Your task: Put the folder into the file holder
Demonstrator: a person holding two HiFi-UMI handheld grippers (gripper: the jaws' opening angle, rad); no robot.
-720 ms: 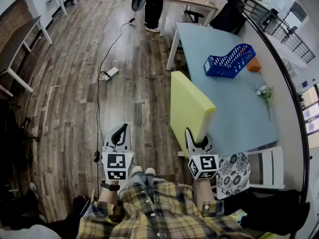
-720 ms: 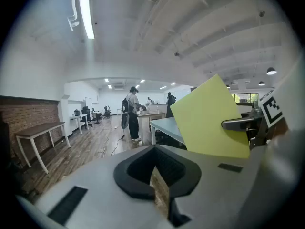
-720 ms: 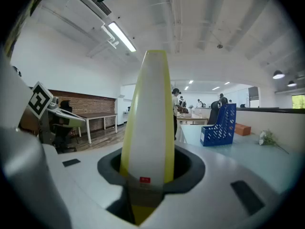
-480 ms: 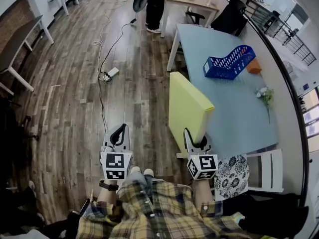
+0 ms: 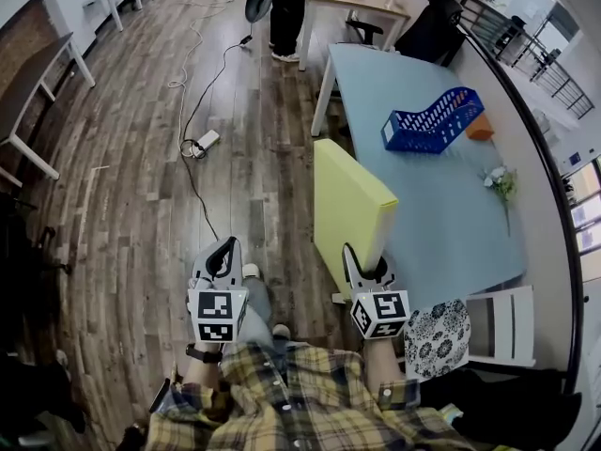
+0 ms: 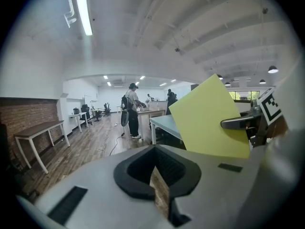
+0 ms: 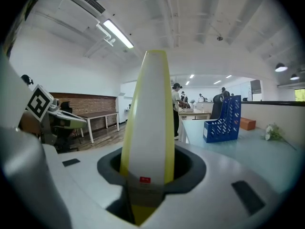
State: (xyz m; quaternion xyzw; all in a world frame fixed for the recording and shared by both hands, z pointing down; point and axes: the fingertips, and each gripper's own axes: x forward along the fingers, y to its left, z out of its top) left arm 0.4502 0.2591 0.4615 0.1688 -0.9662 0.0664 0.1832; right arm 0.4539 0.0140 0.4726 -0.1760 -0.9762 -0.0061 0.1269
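A yellow folder (image 5: 352, 209) stands on edge, held up over the floor just left of the light blue table (image 5: 441, 214). My right gripper (image 5: 366, 263) is shut on its near lower corner; in the right gripper view the folder's spine (image 7: 147, 113) rises straight out of the jaws (image 7: 145, 190). The blue file holder (image 5: 430, 117) stands at the table's far end, well beyond the folder, and shows again (image 7: 224, 120) right of the spine. My left gripper (image 5: 223, 250) hovers over the floor with nothing in it, jaws together (image 6: 159, 185). From there the folder (image 6: 209, 118) is off to the right.
An orange box (image 5: 479, 125) sits behind the file holder and a small flower sprig (image 5: 498, 178) lies by the table's right edge. A cable and power strip (image 5: 208, 139) lie on the wooden floor. A person (image 5: 286, 7) stands by a far desk. A white chair (image 5: 507, 318) is at right.
The folder and both grippers have drifted slightly left in the head view. The person's feet have shifted below the left gripper. Both grips look the same.
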